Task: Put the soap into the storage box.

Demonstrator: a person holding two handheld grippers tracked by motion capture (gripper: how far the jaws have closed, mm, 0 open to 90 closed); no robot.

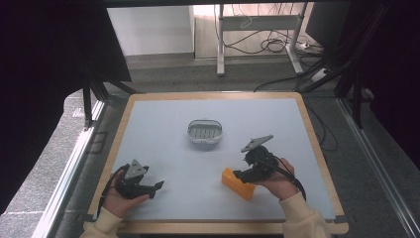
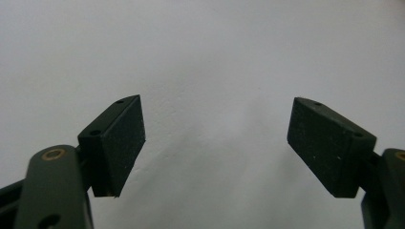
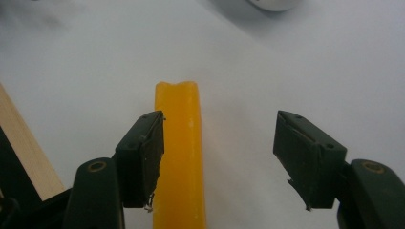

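Note:
An orange block (image 1: 237, 183) lies on the pale mat right of centre, near the front. My right gripper (image 1: 239, 175) hovers over it, held in a hand. In the right gripper view the orange block (image 3: 179, 152) runs lengthwise between the jaws, close against the left pad (image 3: 143, 157), while the right pad (image 3: 305, 157) stands well apart from it; my right gripper (image 3: 219, 160) is open. My left gripper (image 1: 157, 187) rests low at the front left, open, with bare mat between its pads (image 2: 117, 143).
A small grey-white perforated basket (image 1: 204, 132) sits at the mat's centre, behind the block. The wooden table edge (image 1: 317, 144) frames the mat. Beyond the table are desk legs, cables and dark curtains.

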